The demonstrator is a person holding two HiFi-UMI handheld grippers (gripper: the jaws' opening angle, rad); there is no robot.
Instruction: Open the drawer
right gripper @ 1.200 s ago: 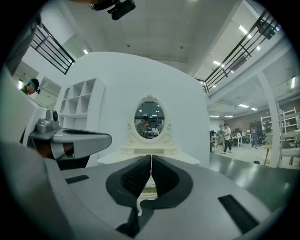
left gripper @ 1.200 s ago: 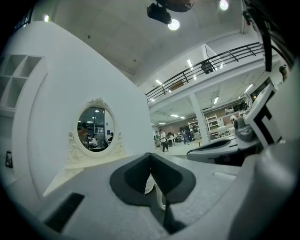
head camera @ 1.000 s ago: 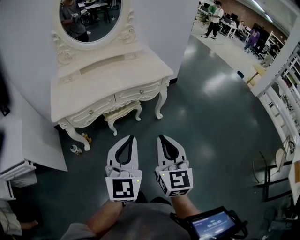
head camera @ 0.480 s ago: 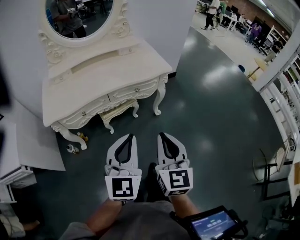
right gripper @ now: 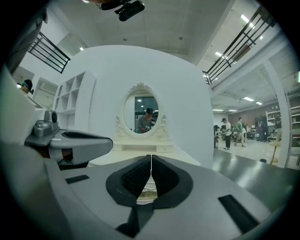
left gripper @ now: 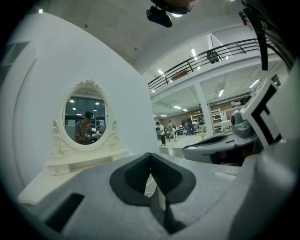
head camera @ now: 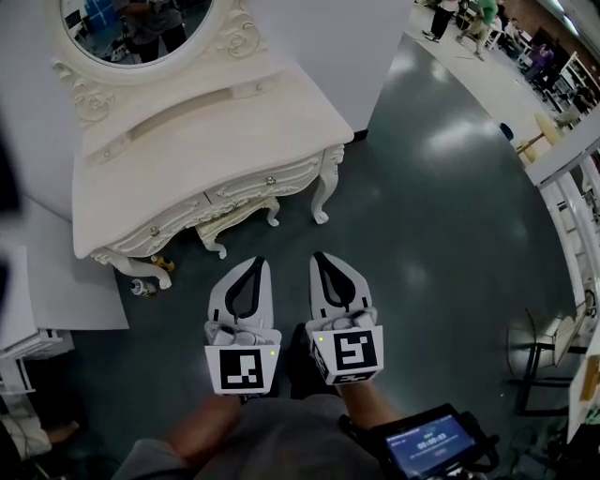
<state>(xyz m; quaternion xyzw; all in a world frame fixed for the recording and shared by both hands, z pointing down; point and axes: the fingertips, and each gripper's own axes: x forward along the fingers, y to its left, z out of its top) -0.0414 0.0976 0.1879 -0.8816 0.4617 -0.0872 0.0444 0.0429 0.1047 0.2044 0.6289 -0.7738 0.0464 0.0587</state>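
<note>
Both left claw and right claw are shut, empty; the carved cream wooden drawer likely slides lightly by its small round knob.

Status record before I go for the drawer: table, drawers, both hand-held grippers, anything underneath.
dressing table: white, oval mirror at its back
drawers: left drawer and right drawer in the front, both closed
left hand-held gripper: shut, empty, over the floor, short of the table
right hand-held gripper: shut, empty, beside the left one
under table: stool
</note>
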